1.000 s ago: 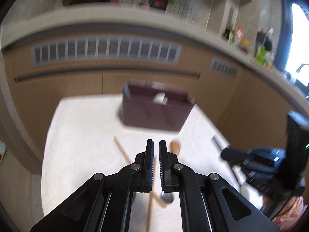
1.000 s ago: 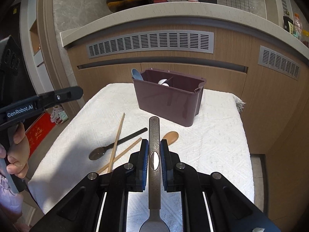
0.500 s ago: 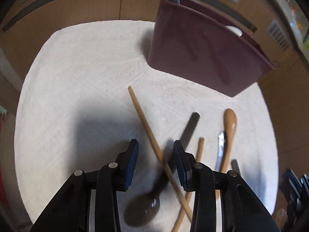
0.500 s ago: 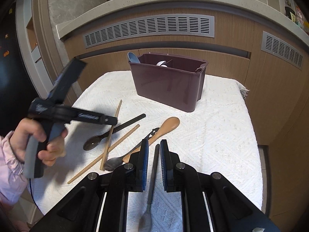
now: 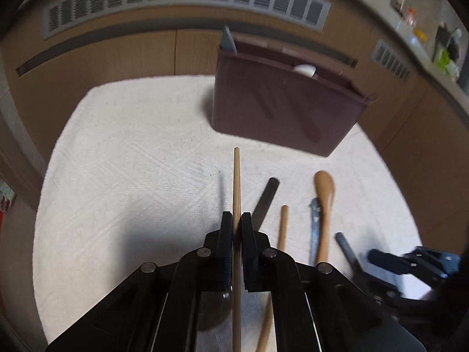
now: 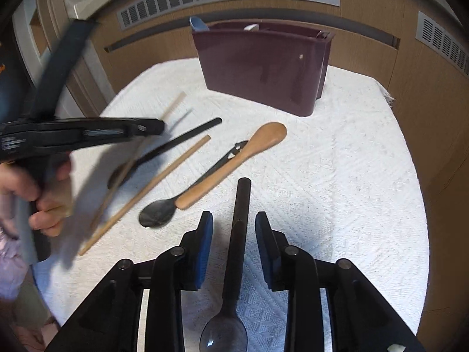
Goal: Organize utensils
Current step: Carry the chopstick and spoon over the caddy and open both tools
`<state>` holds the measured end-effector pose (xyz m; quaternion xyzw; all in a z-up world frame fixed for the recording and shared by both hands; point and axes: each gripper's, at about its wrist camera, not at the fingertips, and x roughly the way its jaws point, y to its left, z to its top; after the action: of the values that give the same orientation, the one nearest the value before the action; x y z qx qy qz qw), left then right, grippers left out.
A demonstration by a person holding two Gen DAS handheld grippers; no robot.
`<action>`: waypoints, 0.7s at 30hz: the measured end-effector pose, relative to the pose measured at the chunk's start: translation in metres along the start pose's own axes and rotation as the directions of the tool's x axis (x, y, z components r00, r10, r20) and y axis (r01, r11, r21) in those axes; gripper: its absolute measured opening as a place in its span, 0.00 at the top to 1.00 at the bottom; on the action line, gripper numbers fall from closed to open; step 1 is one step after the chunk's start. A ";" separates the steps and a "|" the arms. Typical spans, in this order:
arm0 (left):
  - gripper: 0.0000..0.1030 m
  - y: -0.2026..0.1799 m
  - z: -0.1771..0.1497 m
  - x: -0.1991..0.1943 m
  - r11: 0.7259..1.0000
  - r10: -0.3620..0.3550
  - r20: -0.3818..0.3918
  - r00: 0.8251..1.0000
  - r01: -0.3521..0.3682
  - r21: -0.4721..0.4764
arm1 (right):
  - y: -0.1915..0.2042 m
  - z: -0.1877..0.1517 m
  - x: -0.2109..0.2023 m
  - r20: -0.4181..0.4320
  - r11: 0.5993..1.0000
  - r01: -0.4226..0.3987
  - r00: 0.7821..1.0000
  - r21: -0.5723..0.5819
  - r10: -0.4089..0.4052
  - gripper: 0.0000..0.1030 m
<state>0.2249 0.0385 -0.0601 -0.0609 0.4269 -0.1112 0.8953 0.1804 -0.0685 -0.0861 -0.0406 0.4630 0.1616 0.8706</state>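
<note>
My left gripper [image 5: 236,223] is shut on a wooden chopstick [image 5: 236,182] and holds it above the white cloth, pointing toward the maroon utensil caddy [image 5: 281,111]. In the right wrist view the left gripper [image 6: 152,126] shows blurred with the chopstick [image 6: 173,107]. My right gripper [image 6: 234,228] is open, its fingers either side of a dark-handled spoon [image 6: 239,234] that lies on the cloth. A second chopstick [image 6: 152,187], a wooden spoon [image 6: 243,155], a black-handled spoon [image 6: 181,140] and a metal spoon [image 6: 158,214] lie on the cloth.
The caddy [image 6: 263,64] stands at the far side of the cloth-covered table [image 6: 351,176] and holds a blue utensil [image 6: 198,25] and a white one [image 5: 304,69]. Wooden cabinet fronts with vents stand behind.
My left gripper closed on the chopstick and lifted it off the cloth. My right gripper opened and let the dark-handled spoon down onto the cloth.
</note>
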 end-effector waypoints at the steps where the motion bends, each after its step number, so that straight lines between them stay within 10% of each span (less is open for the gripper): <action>1: 0.95 0.002 -0.004 -0.009 1.000 -0.010 0.027 1.000 0.010 -0.009 | 0.000 0.000 0.004 -0.014 1.000 -0.001 1.000 0.003 0.001 0.72; 4: 0.94 0.006 -0.006 -0.030 0.999 -0.042 0.094 0.995 0.044 -0.026 | 0.004 -0.004 0.007 -0.020 0.999 0.030 0.999 -0.022 -0.030 0.89; 16: 0.94 -0.005 0.013 -0.094 0.990 -0.127 0.276 0.953 0.140 -0.025 | -0.014 0.016 -0.070 0.231 0.998 -0.044 0.972 0.043 0.033 0.90; 21: 0.94 -0.022 0.069 -0.138 0.982 -0.182 0.438 0.880 0.187 0.031 | -0.015 0.062 -0.119 0.410 0.999 -0.034 0.912 0.020 0.023 0.90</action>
<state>0.1909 0.0523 0.0909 -0.1303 0.2070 -0.1767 0.9534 0.1727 -0.0982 0.0453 0.0126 0.2730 0.1729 0.9463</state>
